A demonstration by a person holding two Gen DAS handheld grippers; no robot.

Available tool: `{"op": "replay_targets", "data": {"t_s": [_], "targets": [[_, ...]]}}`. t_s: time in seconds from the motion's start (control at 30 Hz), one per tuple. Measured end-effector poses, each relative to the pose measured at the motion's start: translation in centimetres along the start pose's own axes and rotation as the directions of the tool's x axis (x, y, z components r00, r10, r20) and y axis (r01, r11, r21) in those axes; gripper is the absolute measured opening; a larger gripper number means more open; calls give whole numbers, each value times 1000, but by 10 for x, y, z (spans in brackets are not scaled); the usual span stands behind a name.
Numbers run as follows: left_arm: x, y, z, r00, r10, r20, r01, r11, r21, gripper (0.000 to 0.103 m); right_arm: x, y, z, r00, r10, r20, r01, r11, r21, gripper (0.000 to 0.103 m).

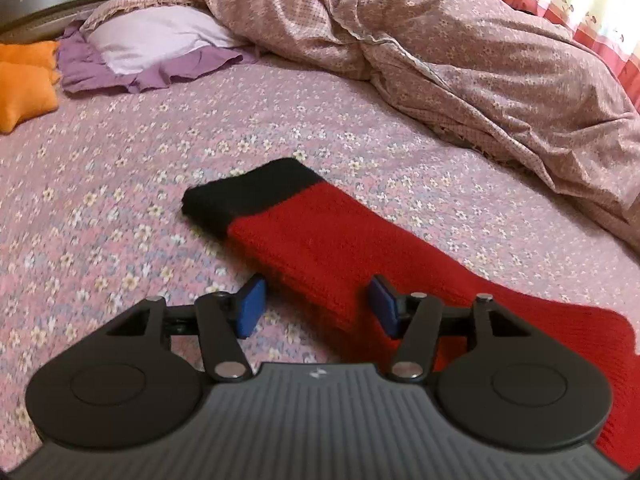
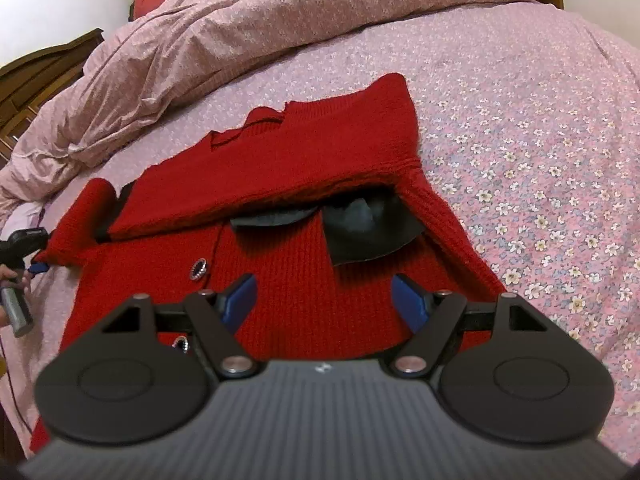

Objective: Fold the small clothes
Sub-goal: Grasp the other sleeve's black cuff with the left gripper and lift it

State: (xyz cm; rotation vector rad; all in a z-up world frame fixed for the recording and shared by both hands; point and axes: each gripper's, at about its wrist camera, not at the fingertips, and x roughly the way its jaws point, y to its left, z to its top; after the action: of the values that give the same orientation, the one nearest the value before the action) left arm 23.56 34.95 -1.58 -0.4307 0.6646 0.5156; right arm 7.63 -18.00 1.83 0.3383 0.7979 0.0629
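Red cardigan (image 2: 304,184) partly folded on bed (image 2: 540,120).
Left gripper (image 1: 318,306) jaws wide astride sleeve (image 1: 304,240), gripping nothing; right gripper (image 2: 324,300) jaws wide, empty.

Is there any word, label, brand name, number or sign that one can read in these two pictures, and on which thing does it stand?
No readable text in either view.
Left gripper body: a small pale emblem, no letters, too blurred to identify.
Right gripper body: the same kind of small emblem, also unreadable.
Red cardigan: no label or print shows; only round metal-rimmed buttons.
Floral bedsheet: flower pattern only, no writing.
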Motion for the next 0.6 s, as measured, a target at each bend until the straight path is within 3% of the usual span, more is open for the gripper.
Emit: {"op": "replay_targets", "data": {"t_s": [0.17,0.2,0.23,0.27,0.37,0.6], "targets": [[11,1,5,1000,18,15,-18,999,-27,63,3,0,-1,1000,-3,-10,3,1000,3,75],[12,-1,7,1000,26,14,-25,999,-19,58,4,0,-2,1000,-4,-11,4,1000,4,75],[11,-3,8,999,36,19,-36,999,0,50,4,0,-2,1000,-5,-12,5,1000,6,75],[8,-5,8,998,47,32,-48,998,30,28,4,-1,-3,1000,-5,-12,5,1000,8,75],[-10,-11,7,995,23,97,-34,994,107,16,2,-2,-3,1000,3,-7,-3,1000,13,75],[-53,-25,27,981,-87,176,58,984,166,12,1,-4,-5,1000,25,2,-25,999,36,75]]}}
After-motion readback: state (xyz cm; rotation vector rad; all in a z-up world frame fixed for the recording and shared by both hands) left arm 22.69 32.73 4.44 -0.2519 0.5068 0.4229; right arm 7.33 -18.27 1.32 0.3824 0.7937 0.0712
